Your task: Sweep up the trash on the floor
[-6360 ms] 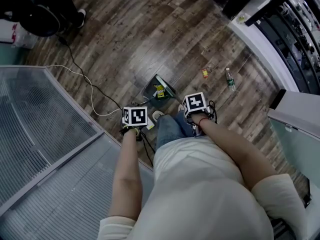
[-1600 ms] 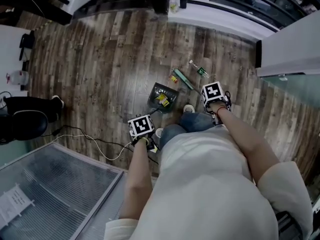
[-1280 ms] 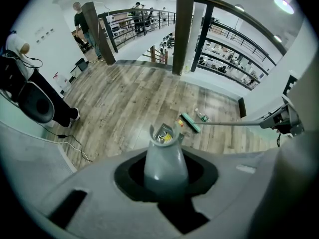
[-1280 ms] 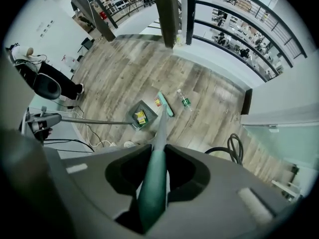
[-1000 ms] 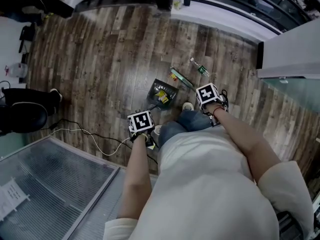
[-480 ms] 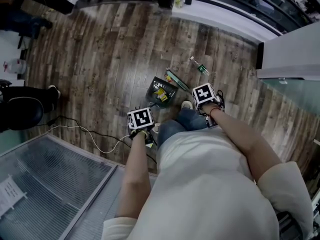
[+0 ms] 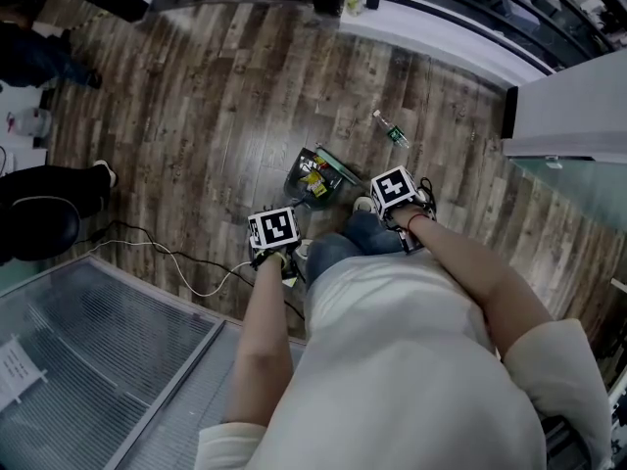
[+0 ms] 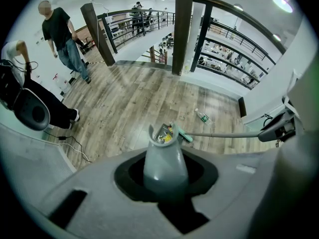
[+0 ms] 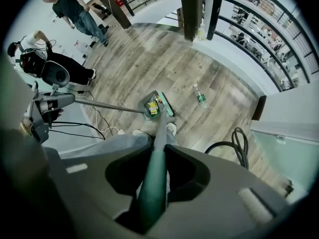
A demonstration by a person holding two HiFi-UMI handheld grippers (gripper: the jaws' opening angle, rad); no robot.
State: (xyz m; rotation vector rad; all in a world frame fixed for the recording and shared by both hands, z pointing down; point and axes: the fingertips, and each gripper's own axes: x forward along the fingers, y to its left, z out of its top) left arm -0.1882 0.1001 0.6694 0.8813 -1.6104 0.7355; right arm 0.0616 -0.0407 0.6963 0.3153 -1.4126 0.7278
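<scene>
Wood-plank floor, railings beyond. Broom being clamped by right gripper, shaft slanting floorward toward dustpan, being gripped by left gripper.

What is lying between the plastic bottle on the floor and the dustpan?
Only the broom, its head resting against the dustpan on the side facing the bottle. The floor between broom and bottle looks bare.
</scene>
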